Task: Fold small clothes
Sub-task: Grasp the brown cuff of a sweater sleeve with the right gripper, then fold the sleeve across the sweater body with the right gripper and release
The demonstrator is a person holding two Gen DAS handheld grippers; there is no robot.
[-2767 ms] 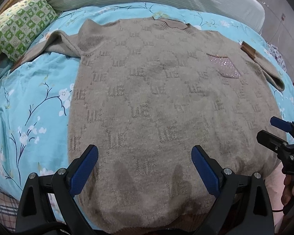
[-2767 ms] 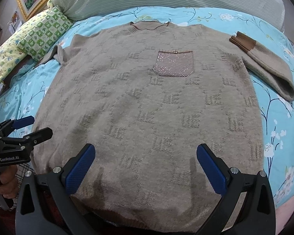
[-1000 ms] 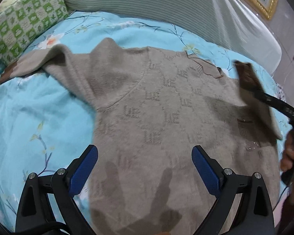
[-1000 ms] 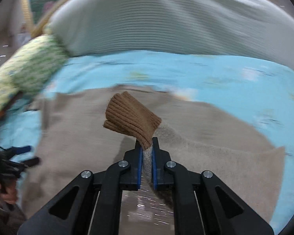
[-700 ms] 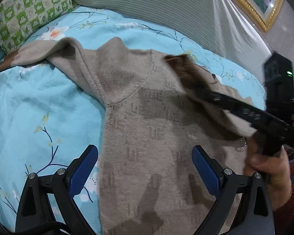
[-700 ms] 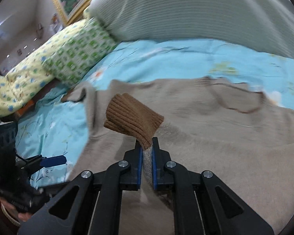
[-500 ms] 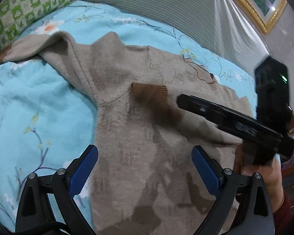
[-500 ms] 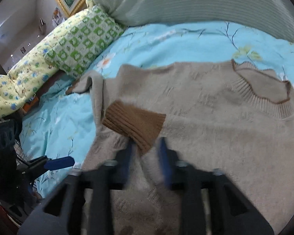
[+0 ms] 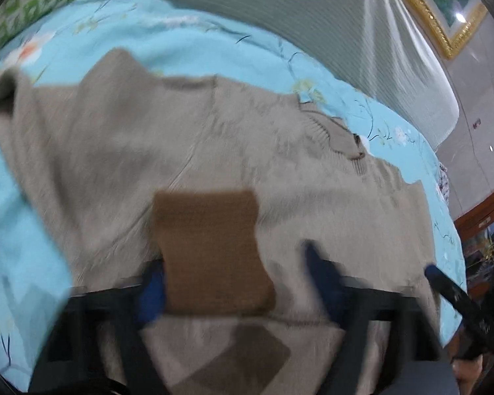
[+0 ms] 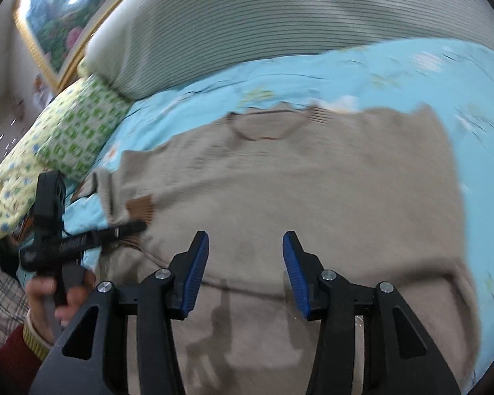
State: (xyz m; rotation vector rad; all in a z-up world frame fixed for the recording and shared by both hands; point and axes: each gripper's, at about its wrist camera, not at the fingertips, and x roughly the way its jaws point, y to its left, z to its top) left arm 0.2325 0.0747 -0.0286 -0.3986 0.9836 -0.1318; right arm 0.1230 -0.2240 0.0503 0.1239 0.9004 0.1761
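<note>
Your right gripper has let go of the brown cuff it was pinching a second ago; its jaws now stand wide apart, holding nothing, over the sweater. The cuff lies on the sweater's chest at lower centre of the left wrist view. Your left gripper is blurred, jaws apart around the cuff. The sweater lies spread on the blue floral bedspread.

Even, soft indoor light. The left wrist view is heavily motion-blurred: the left tool smears dark over the sweater. The right view is sharper near the right tool, which casts faint shadows; beyond the sweater, edges bend and smear.
</note>
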